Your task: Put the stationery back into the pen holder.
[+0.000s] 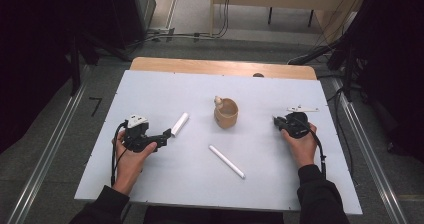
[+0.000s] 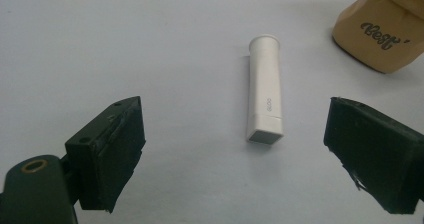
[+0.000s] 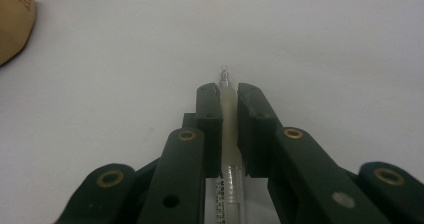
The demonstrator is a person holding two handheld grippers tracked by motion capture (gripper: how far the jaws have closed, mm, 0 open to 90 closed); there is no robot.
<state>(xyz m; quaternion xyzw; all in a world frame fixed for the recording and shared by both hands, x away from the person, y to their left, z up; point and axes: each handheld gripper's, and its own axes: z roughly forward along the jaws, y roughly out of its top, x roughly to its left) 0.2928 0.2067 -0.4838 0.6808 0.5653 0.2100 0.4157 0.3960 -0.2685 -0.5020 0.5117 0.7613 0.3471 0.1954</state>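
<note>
Right gripper [image 3: 228, 91]: jaws clenched on a thin clear pen-like stick [image 3: 229, 129], low over the desk [image 1: 150, 89]; left gripper [image 2: 235, 149]: jaws released, straddling the white cap [image 2: 265, 91] lying flat, ungrasped. Judged stage: stick taken, cap pickup and joining remain; tan cup [image 1: 226, 113] near, second white stick [image 1: 226, 161] mid-desk, edges well apart.
</note>
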